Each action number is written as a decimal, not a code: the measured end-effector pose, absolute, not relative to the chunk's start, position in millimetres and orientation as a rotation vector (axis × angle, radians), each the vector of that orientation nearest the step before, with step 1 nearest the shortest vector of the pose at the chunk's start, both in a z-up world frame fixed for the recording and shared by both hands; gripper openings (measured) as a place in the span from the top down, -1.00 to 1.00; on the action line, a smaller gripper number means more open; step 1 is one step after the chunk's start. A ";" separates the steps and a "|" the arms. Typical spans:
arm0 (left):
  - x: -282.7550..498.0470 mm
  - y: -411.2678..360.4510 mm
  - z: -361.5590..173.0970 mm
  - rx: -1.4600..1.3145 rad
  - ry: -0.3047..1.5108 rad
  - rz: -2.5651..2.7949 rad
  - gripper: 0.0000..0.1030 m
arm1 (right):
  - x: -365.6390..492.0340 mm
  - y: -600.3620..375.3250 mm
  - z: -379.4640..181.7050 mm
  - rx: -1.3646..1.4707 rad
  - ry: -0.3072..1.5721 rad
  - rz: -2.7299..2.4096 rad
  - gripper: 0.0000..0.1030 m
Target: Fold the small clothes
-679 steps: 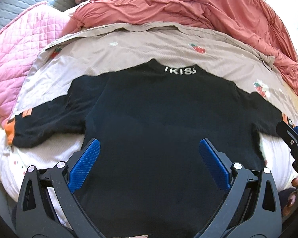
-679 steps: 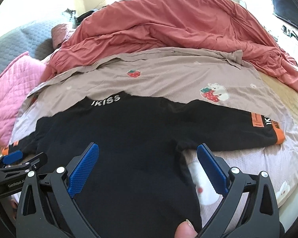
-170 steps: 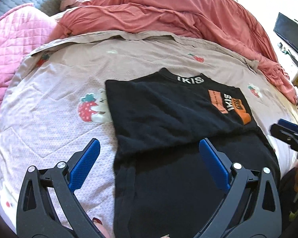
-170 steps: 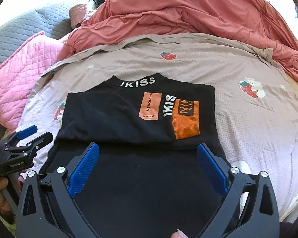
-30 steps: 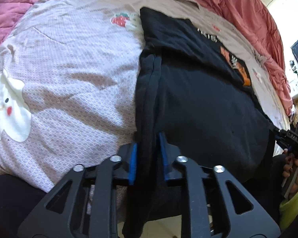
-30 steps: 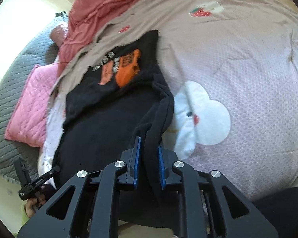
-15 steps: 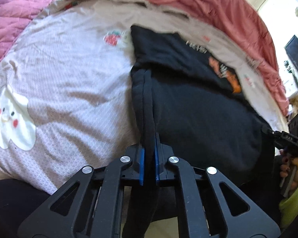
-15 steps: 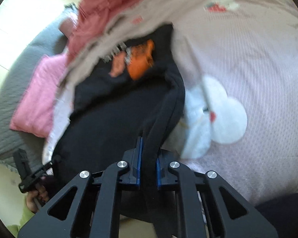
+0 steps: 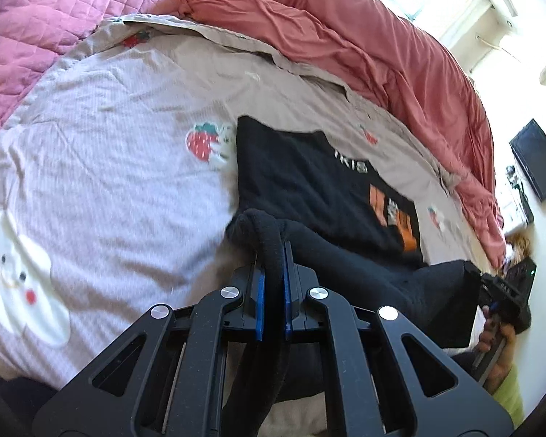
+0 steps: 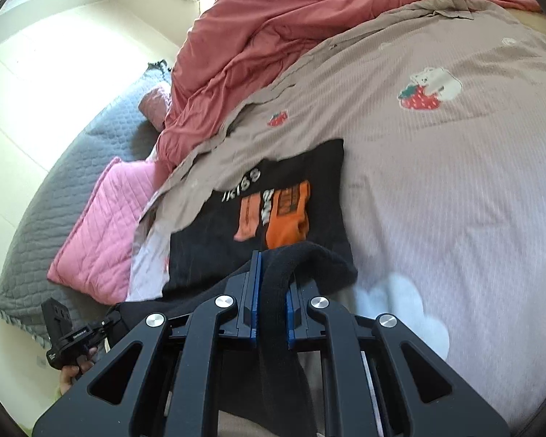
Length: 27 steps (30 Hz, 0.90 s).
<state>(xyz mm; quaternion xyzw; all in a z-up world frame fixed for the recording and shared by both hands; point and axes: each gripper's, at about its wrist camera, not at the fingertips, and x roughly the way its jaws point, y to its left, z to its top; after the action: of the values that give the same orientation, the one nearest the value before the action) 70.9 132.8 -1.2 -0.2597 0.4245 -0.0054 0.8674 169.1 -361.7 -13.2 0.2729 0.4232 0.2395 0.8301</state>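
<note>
Both grippers, left gripper (image 9: 272,293) and right gripper (image 10: 272,300), now clamp the black shirt (image 9: 309,182) hem, lifted off the bedsheet (image 9: 109,145) since a second ago, starting the fold toward the collar

Sweater (image 9: 309,182) lying on the bedsheet (image 9: 109,182) of the bed, collar end farthest from the cameras. Near hem raised off the sheet: left gripper (image 9: 272,291) clamps its left corner, right gripper (image 10: 272,298) its right corner, the fabric spanning between them. Duvet (image 9: 345,36) heaped behind the sweater; quilted cushion (image 9: 54,18) at far left, beside the duvet.
</note>
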 end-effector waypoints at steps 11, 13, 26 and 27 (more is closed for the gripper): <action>106.7 146.6 -40.7 -0.617 0.951 0.088 0.50 | 209.1 -363.8 -60.7 0.554 1.058 0.395 0.51; 97.4 151.9 -42.5 -0.657 0.928 0.090 0.36 | 206.2 -372.2 -58.7 0.596 1.049 0.386 0.16; 50.4 143.4 -43.3 -0.705 0.948 -0.033 -0.21 | 169.4 -366.4 -51.1 0.497 1.103 0.383 -0.29; 49.2 141.8 -44.5 -0.699 0.954 -0.037 -0.24 | 165.6 -364.1 -51.5 0.480 1.111 0.381 -0.29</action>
<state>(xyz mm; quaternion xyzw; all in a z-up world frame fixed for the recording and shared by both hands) 49.2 141.8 -44.5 -0.3294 0.4497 -0.0174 0.8300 165.6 -364.1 -51.5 0.2244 0.5190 0.1778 0.8054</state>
